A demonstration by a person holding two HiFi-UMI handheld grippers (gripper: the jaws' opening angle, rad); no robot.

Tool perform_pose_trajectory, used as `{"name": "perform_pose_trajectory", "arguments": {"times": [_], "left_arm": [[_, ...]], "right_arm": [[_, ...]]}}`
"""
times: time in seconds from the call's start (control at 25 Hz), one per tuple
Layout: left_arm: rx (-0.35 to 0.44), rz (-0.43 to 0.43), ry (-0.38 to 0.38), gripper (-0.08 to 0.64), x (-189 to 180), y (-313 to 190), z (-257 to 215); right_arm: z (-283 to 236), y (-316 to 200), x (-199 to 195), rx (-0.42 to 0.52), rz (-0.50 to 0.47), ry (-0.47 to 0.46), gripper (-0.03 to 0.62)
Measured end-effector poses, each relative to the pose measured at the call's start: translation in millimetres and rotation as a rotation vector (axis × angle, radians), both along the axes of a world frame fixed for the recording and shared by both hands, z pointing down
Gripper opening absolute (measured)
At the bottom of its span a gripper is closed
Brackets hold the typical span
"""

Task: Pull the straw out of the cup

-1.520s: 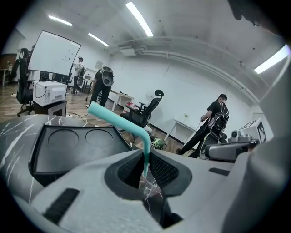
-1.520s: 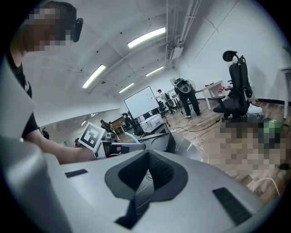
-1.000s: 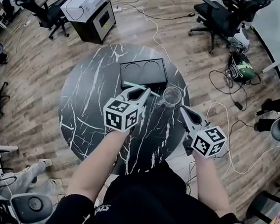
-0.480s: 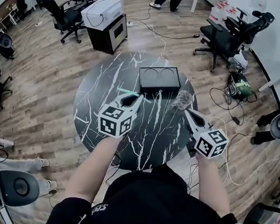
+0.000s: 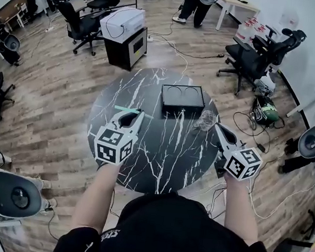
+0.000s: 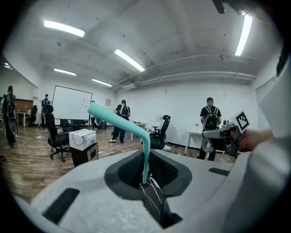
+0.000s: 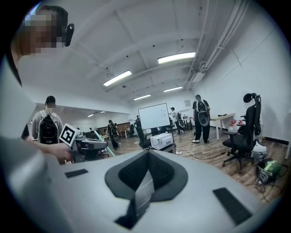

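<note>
A bent teal straw [image 6: 119, 121] is pinched by its lower end in my left gripper [image 6: 144, 181], which is shut on it and held up in the air. In the head view the straw [image 5: 124, 108] sticks out to the left of the left gripper [image 5: 137, 114], above the left half of the round black marble table [image 5: 160, 156]. The clear plastic cup [image 5: 205, 120] stands on the table's right side with no straw in it. My right gripper [image 5: 218, 127] hovers just right of the cup. Its jaws [image 7: 147, 154] meet with nothing between them.
A black two-well tray [image 5: 183, 97] lies at the table's far side. Office chairs [image 5: 255, 52], a white printer on a black cabinet [image 5: 125, 32], floor cables [image 5: 257, 133] and several standing people surround the table.
My left gripper has carried the straw up and to the left, away from the cup. The right gripper has lifted a little beside the cup. The cup stays on the table.
</note>
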State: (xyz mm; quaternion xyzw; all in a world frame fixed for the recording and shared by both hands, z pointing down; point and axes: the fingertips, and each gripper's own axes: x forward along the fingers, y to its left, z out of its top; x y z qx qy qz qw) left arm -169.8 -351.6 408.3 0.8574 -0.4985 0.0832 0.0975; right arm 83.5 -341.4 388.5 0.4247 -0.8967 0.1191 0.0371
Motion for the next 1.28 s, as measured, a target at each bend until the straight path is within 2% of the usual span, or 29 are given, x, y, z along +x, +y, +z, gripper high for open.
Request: {"name": "perform_pose_trajectory", "arguments": {"times": [0.16, 0.4, 0.68, 1.08, 1.28], "left_arm": [[0.021, -0.024, -0.004, 0.043, -6.6, 4.6, -15.0], [0.012, -0.03, 0.021, 0.043, 4.9, 2.8, -19.4], [0.021, -0.031, 0.009, 0.043, 16.9, -2.8, -22.5], [0.059, -0.045, -0.004, 0.043, 31.8, -5.2, -38.3], [0.072, -0.046, -0.002, 0.043, 36.5, -4.3, -45.6]], "right_arm": [[-12.3, -1.0, 9.2, 0.024, 0.005, -0.008, 0.003], [-14.1, -7.8, 31.2, 0.025, 0.016, -0.009, 0.003], [-25.3, -21.8, 38.3, 0.085, 0.057, -0.008, 0.002], [-50.7, -17.5, 25.2, 0.171, -0.042, 0.005, 0.002], [-55.8, -13.8, 30.1, 0.176, -0.045, -0.016, 0.002]]}}
